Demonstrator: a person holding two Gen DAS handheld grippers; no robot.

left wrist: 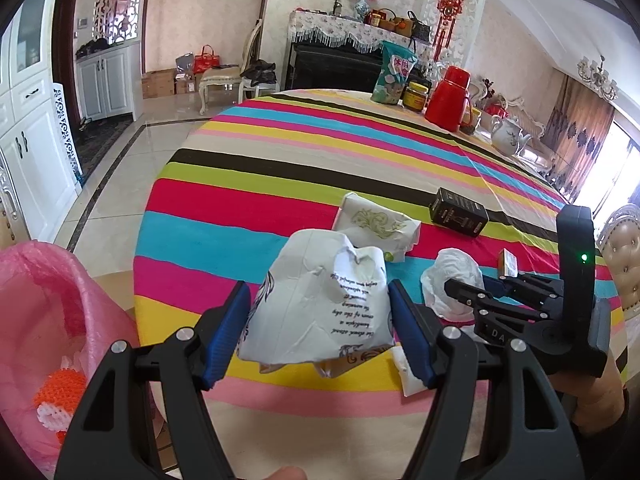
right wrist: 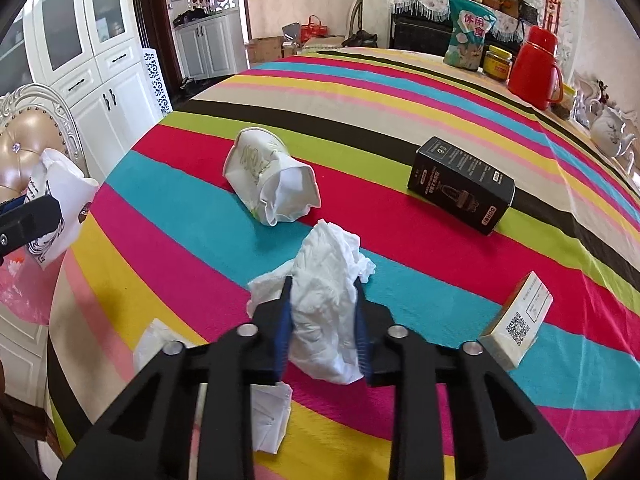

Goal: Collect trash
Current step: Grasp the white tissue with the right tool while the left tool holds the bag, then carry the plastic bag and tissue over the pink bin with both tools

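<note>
My left gripper point(left wrist: 318, 292) is shut on a crushed white paper cup with black print point(left wrist: 320, 304), held above the near edge of the striped table point(left wrist: 260, 184). This cup also shows in the right wrist view point(right wrist: 56, 204). My right gripper point(right wrist: 322, 292) is shut on a crumpled white tissue point(right wrist: 324, 280), which also shows in the left wrist view point(left wrist: 452, 276). A second crushed paper cup with green print point(right wrist: 268, 176) lies on its side beyond it. A pink trash bag point(left wrist: 44, 320) hangs open at the left, below the table edge.
A black box point(right wrist: 460, 188) and a small cream box with a QR code point(right wrist: 516, 320) lie on the table to the right. Flat white paper scraps point(right wrist: 268, 416) lie near the front edge. A snack bag point(right wrist: 468, 36), jar, red thermos point(right wrist: 532, 68) and teapot stand at the far side.
</note>
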